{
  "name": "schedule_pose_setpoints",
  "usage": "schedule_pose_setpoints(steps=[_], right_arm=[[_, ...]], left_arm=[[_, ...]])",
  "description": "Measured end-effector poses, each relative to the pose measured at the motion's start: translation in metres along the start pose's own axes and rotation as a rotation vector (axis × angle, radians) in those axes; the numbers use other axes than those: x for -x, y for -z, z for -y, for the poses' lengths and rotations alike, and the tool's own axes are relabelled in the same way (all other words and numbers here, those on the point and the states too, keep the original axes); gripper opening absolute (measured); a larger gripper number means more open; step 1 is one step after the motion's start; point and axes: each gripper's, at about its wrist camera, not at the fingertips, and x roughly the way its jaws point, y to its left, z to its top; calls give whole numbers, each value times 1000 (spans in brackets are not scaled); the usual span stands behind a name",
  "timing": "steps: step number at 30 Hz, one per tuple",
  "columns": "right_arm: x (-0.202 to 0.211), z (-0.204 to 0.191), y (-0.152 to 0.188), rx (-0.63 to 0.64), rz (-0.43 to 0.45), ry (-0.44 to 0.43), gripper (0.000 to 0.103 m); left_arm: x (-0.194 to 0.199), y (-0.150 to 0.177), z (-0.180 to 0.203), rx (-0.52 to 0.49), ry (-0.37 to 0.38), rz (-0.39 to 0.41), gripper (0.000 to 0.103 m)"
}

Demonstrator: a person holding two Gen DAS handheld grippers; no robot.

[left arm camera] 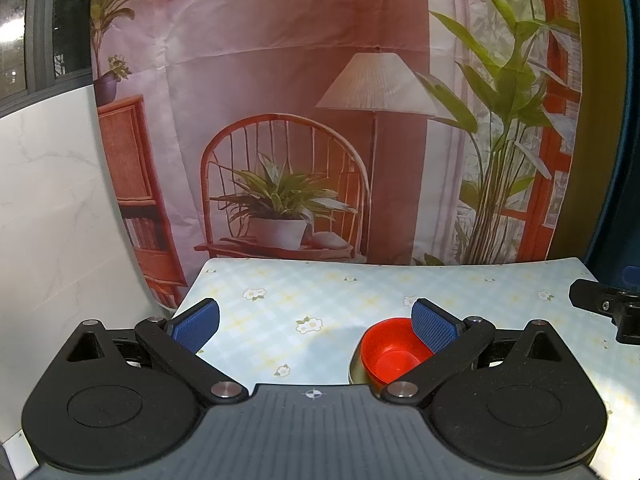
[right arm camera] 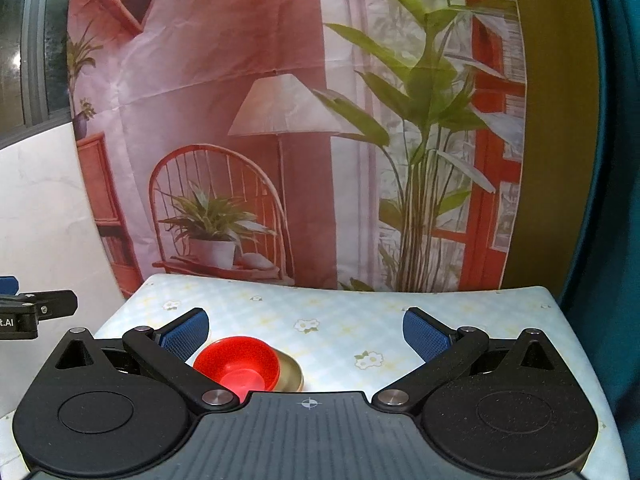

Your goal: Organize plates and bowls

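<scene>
On the worktop [right arm camera: 340,320], lower middle of the frame: red bowl [right arm camera: 240,364] sits inside gold bowl [right arm camera: 290,374] | left gripper [left arm camera: 316,322] fingers spread wide, holding nothing | right gripper [right arm camera: 306,330] fingers spread wide, holding nothing

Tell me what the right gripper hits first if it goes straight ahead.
Probably nothing on the table: the right gripper is open over bare cloth, with the red bowl off to its left. Beyond hangs the printed backdrop.

Both wrist cameras sit low over the table [left arm camera: 280,280], facing the backdrop [left arm camera: 280,80]. The left view stands left of the right; both share the red bowl [left arm camera: 390,354] nearby.
</scene>
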Motion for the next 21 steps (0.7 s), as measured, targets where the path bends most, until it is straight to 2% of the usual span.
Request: schedule_pose_setpoints(steps=[21], right_arm=[[-1, 4, 2, -7, -10, 6, 103]], left_arm=[[-4, 1, -1, 6, 6, -17, 103]])
